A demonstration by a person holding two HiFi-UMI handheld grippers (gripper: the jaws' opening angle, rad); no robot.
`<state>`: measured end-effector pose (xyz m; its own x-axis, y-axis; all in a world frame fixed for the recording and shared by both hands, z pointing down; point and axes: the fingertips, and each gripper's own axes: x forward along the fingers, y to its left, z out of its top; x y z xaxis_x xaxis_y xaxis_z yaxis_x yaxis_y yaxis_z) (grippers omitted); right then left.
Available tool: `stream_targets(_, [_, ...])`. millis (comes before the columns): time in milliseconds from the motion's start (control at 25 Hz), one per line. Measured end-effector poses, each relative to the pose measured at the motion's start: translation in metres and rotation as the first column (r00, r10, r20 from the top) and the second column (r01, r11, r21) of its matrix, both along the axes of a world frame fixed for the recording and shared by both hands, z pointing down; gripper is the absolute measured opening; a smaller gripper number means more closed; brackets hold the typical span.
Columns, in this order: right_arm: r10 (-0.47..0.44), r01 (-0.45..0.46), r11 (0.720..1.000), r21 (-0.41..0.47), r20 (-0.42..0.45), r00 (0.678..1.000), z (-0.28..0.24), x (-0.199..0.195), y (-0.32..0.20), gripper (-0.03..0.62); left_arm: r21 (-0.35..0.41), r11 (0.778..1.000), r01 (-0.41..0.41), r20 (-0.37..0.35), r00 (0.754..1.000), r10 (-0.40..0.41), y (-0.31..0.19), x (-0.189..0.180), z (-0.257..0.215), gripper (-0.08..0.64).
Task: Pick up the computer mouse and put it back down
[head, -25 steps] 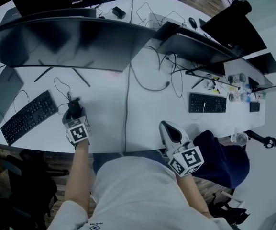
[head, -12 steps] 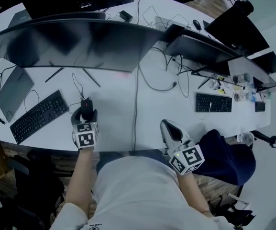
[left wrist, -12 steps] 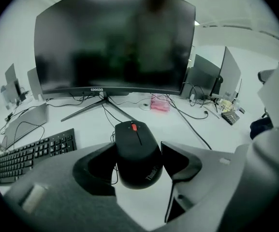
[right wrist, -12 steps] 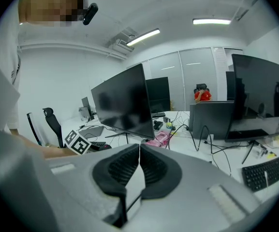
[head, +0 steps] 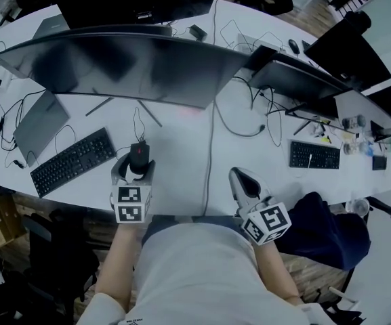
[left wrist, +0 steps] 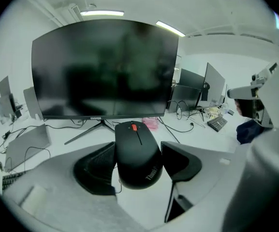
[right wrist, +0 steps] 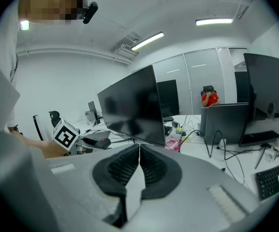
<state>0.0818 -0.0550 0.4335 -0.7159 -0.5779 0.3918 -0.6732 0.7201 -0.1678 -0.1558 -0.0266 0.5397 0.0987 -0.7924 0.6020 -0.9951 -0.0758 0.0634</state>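
Observation:
In the head view, a black computer mouse (head: 139, 156) with a red scroll wheel sits between the jaws of my left gripper (head: 136, 164), near the front of the white desk (head: 181, 161). The left gripper view shows the mouse (left wrist: 138, 156) pinched at its sides by both dark pads and hanging above the desk, with its cable trailing below. My right gripper (head: 242, 181) hovers at the desk's front edge to the right, its pads (right wrist: 151, 170) pressed together with nothing between them. From the right gripper view, the mouse (right wrist: 98, 142) appears far to the left.
A wide curved monitor (head: 127, 59) stands behind the mouse. A black keyboard (head: 73, 160) and a closed laptop (head: 39, 122) lie to the left. A cable (head: 209, 151) runs across the desk between the grippers. More monitors, a second keyboard (head: 315, 156) and a dark blue chair (head: 327, 229) are at the right.
My left gripper has risen with the mouse in its jaws, lifting it off the desk and toward me. The right gripper has shifted slightly and stays shut.

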Motion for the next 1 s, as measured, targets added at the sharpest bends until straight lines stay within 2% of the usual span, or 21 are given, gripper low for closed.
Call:
stream_targets(520, [-0.104,0.101,0.994,0.05,0.065,0.992,-0.027,-0.034,-0.004,0.005,0.158,0.987,0.017,0.034,0.999,-0.023,0.019,-0.006,-0.095,0.296])
stream_targets(800, [-0.145,0.141,0.988,0.059,0.076,0.986,-0.031,-0.045,-0.001,0.005,0.191,0.981,0.038,0.066,0.996,-0.051,0.033,-0.01,-0.121,0.296])
stream_targets(1000, [-0.161,0.157,0.986,0.061,0.077,0.984,-0.031,-0.046,0.002,0.005,0.198,0.979,0.049,0.075,0.995,-0.065,0.038,-0.011,-0.123,0.296])
